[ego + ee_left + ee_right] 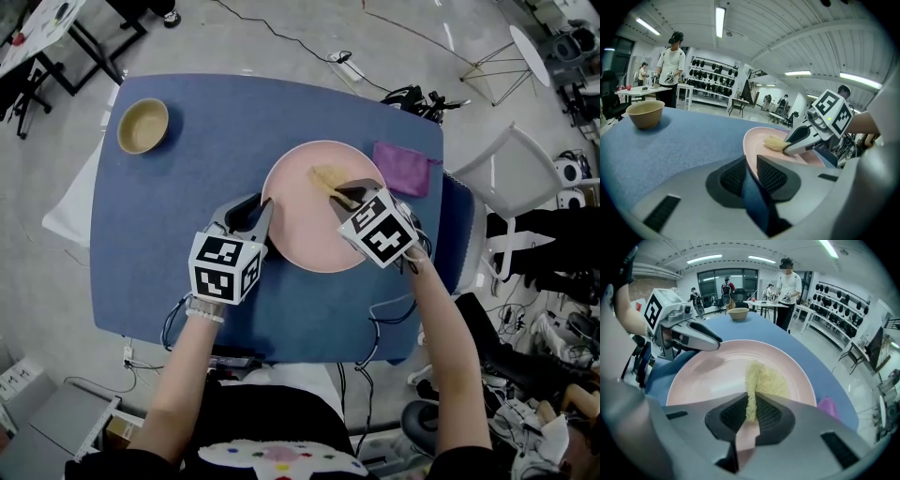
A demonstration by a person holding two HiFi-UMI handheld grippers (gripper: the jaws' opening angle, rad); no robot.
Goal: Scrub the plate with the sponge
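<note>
A bright workshop hall with strip lights overhead, and in it a table under a blue cloth [178,234] where the work goes on. The pale yellow sponge [327,178] lies on the upper part of the pink plate [300,239], which sits toward the right side of the cloth. The right gripper [343,196] has its jaws closed on the sponge's near edge, a thin strip of it nipped between the pads while the rest fans out over the plate. From where I stand I can't quite tell whether the sponge is pressed flat or only brushing the surface. Across from it the left gripper [266,212] is clamped on the plate's left rim, one jaw above and one below, steadying it. The risk I see is in those two thin holds. With so little sponge in the jaws, a firm stroke could drag it out or fold it under, and then the hard jaw tips would scrape the plate. If the right side bears down far from the held rim, the plate could pivot or skate on the cloth. A purple rag [403,167] lies just beside the plate's right rim and could get swept along. The wooden bowl [142,125] at the far left corner is well apart, out of harm's way.
</note>
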